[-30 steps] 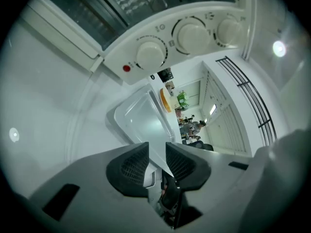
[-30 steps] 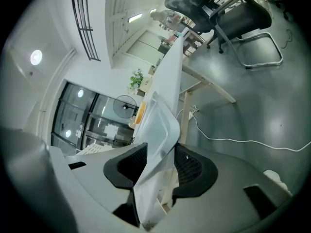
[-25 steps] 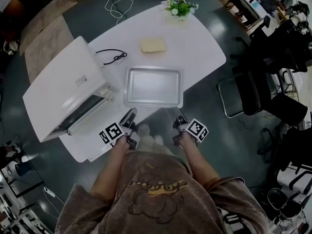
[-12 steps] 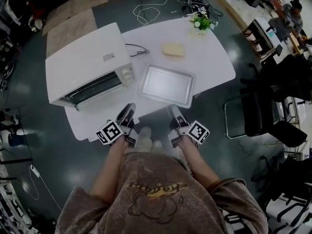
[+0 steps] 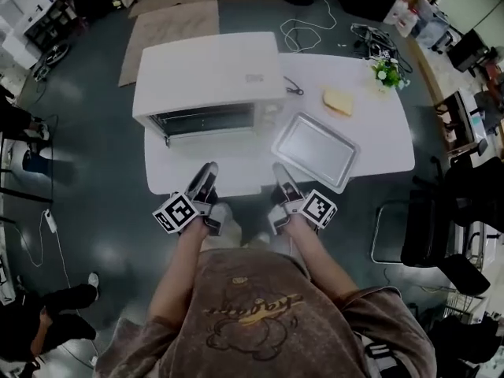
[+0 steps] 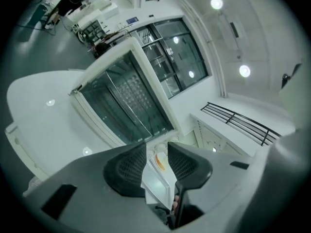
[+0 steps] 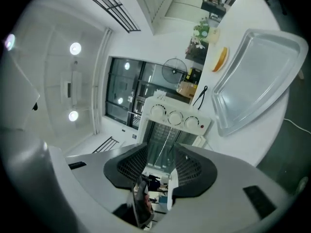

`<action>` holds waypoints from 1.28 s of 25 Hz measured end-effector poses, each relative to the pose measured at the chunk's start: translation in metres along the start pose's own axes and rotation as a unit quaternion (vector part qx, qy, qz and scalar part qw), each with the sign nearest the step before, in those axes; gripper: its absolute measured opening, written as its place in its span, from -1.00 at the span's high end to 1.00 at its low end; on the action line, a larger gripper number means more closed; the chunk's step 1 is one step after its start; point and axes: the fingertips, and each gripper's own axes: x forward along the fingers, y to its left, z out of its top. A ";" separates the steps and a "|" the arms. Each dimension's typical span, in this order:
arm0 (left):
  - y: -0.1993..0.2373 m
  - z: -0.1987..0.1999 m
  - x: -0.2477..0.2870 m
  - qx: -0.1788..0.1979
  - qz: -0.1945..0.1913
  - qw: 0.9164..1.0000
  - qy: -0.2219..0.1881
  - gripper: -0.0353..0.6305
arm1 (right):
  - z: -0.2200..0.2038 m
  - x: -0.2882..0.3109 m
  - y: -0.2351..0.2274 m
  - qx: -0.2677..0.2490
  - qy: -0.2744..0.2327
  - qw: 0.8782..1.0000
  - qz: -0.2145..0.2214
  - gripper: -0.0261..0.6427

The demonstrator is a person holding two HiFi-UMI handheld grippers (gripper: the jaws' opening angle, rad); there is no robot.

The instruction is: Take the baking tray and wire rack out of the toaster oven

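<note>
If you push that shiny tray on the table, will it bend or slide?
The baking tray looks like metal with a raised rim, so it probably stays stiff. It is shiny and the white table looks smooth, so it would likely slide easily.

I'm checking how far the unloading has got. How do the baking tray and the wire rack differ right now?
The baking tray lies out on the table, right of the toaster oven; the wire rack sits inside the oven, behind its closed glass door. The tray is a solid sheet with a raised rim; the rack shows as an open grid. Both look like grey metal.
</note>
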 end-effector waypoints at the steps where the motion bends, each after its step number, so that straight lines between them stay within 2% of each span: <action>1: 0.005 0.008 -0.005 -0.001 0.004 1.000 -0.008 0.55 | -0.007 0.009 0.001 0.007 0.007 1.000 -0.001 0.49; 4: 0.021 0.033 -0.017 -0.007 0.013 0.999 -0.029 0.55 | -0.023 0.038 0.011 0.016 0.018 1.000 0.014 0.49; 8: 0.040 0.069 -0.024 -0.013 0.022 0.999 -0.046 0.55 | -0.040 0.077 0.027 -0.015 0.035 0.999 0.028 0.49; 13: 0.063 0.100 -0.010 -0.011 0.027 0.998 -0.055 0.55 | -0.046 0.115 0.027 0.006 0.025 0.999 0.019 0.49; 23: 0.108 0.136 0.043 -0.050 0.035 0.996 -0.066 0.55 | -0.033 0.181 0.003 0.013 -0.009 1.000 -0.020 0.49; 32: 0.137 0.152 0.075 -0.063 0.047 0.995 -0.065 0.55 | -0.016 0.216 -0.015 0.020 -0.038 0.998 -0.035 0.51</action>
